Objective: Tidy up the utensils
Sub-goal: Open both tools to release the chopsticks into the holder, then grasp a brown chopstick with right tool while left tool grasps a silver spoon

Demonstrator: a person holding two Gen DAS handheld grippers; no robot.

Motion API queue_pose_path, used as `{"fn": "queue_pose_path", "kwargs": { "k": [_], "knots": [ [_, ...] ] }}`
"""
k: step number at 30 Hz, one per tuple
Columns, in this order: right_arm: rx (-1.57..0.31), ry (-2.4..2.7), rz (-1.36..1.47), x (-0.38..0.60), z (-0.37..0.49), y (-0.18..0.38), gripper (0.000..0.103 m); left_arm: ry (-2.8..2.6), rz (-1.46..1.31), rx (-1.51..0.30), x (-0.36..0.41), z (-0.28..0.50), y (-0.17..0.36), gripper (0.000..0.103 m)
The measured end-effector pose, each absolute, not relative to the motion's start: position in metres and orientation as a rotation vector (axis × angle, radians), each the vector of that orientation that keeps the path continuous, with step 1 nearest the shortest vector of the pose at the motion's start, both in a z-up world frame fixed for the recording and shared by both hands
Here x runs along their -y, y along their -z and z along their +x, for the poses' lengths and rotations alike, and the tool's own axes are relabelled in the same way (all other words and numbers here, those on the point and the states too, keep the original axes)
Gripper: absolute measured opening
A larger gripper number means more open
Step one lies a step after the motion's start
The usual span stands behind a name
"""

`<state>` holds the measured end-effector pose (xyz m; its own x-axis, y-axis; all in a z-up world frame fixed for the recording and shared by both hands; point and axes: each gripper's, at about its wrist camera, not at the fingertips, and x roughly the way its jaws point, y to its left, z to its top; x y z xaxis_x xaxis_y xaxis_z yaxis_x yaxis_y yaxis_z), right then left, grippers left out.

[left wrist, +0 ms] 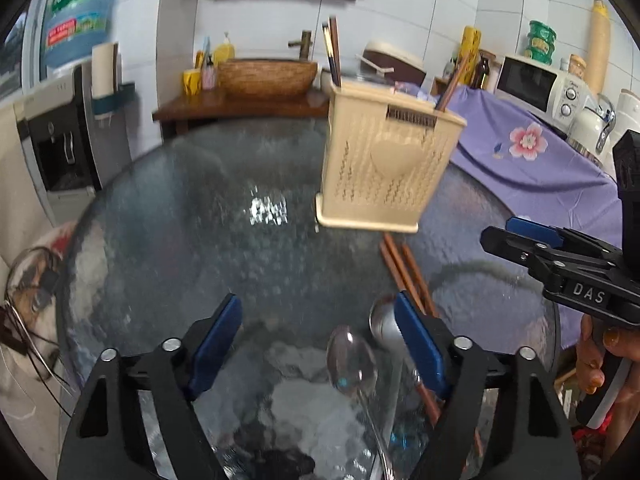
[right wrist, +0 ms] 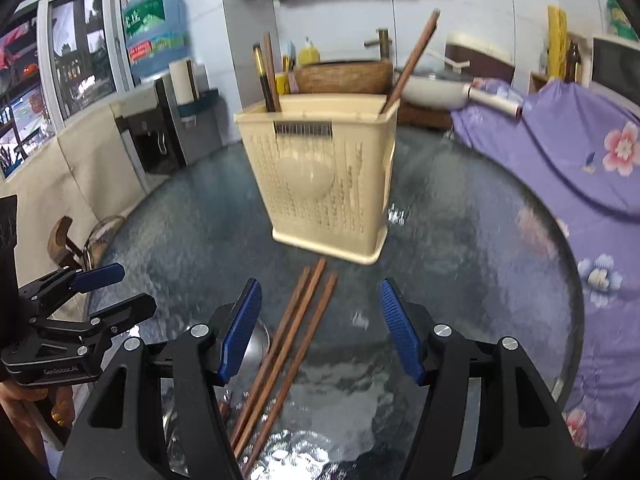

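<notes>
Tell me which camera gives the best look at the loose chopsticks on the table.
The right wrist view: the three loose chopsticks lie in full between its open fingers. In the left wrist view the chopsticks show only partly, cut off behind the right finger.

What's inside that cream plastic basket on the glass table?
Chopsticks stick out of the cream basket: a dark pair at its left corner and one brown stick leaning at the right. The basket's walls hide their lower ends and anything else inside.

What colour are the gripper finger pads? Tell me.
Blue, ribbed pads on black fingers; clearest in the right wrist view.
</notes>
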<state>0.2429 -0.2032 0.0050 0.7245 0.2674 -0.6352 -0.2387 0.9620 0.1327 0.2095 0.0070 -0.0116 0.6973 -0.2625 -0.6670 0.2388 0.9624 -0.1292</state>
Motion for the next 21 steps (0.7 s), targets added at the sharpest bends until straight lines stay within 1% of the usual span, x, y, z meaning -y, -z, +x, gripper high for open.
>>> {"fn": "queue_pose_path", "kwargs": {
  "k": [2,3,4,6,7,11,13,15,21],
  "knots": [
    [-0.74,-0.284,0.039,0.201,0.244,0.007,0.061,0.29,-0.033,-0.775,-0.007,0.206,0.022,0.07],
    [-0.759,-0.288,0.036,0.199,0.243,0.013,0.059,0.294,-0.032,-0.783,-0.007,0.204,0.026,0.07],
    [-0.772,-0.289,0.034,0.197,0.244,0.018,0.054,0.297,-0.032,-0.791,-0.007,0.203,0.03,0.068],
    [-0.803,-0.294,0.03,0.195,0.246,0.026,0.05,0.301,-0.035,-0.814,-0.005,0.199,0.038,0.065],
    [-0.823,-0.296,0.029,0.193,0.247,0.031,0.046,0.304,-0.037,-0.822,-0.003,0.197,0.041,0.064],
    [-0.881,-0.293,0.04,0.189,0.253,0.046,0.039,0.302,-0.028,-0.844,0.0,0.193,0.052,0.064],
    [-0.902,-0.286,0.045,0.187,0.255,0.051,0.033,0.3,-0.027,-0.852,0.002,0.192,0.054,0.064],
    [-0.913,-0.28,0.046,0.186,0.257,0.055,0.03,0.303,-0.027,-0.863,0.004,0.192,0.057,0.064],
    [-0.943,-0.267,0.025,0.178,0.263,0.059,0.028,0.304,-0.022,-0.883,0.008,0.192,0.063,0.061]
  ]
}}
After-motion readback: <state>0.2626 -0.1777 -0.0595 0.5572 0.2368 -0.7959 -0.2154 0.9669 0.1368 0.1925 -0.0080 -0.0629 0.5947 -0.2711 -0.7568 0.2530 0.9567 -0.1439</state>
